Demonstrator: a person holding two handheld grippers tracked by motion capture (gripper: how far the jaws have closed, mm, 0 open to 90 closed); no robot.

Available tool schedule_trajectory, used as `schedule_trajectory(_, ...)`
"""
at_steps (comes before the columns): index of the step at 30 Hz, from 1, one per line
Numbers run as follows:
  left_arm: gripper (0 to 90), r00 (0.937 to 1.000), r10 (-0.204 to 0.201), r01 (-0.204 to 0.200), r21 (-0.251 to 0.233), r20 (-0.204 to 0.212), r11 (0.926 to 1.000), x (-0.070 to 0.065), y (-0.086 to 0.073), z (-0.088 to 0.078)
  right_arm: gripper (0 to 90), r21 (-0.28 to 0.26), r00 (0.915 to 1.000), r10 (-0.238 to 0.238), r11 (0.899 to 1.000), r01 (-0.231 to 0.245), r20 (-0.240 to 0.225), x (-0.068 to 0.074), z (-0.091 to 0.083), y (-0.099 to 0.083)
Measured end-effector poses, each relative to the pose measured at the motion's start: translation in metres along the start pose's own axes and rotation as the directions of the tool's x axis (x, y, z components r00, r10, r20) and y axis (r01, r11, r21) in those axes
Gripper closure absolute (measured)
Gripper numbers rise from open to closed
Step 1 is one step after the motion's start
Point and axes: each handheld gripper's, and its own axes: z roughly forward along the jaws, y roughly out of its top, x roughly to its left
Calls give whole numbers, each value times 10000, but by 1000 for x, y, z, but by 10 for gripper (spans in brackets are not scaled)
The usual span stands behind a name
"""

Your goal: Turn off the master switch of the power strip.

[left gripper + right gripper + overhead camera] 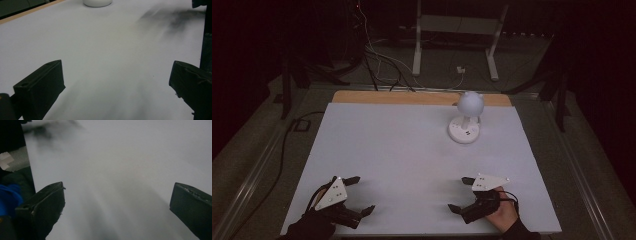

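A small white lamp (467,117) with a round head stands upright near the far edge of the white table (402,155). Well apart from it, at the near edge, the left gripper (362,195) and right gripper (460,194) rest low, jaws spread wide, holding nothing.

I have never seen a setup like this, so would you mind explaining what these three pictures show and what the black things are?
A person sits at a table covered in white, holding a hand-held two-jaw gripper in each hand. The high view looks down from above: the left gripper and right gripper rest near the front edge, both open and holding nothing. The other two pictures come from cameras riding on each gripper, so the black blocks at the bottom are its own jaws, spread wide. On the table stands a small white lamp with a round head and a round base, towards the far right.
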Motion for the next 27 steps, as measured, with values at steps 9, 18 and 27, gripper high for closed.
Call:
schedule_trajectory(9,4,10000,-41,41,-3,-61,10000,1,0,0,0,-534,9995,128,9985,-113,272,-2,-8,16)
schedule_trajectory(18,4,10000,-49,49,-15,-63,10000,1,0,-1,0,-1048,9982,163,9944,-101,585,-5,-13,27)
schedule_trajectory(27,4,10000,-77,76,-43,-46,10000,0,0,-1,0,-1323,9948,191,9912,-58,1001,-13,-17,40)
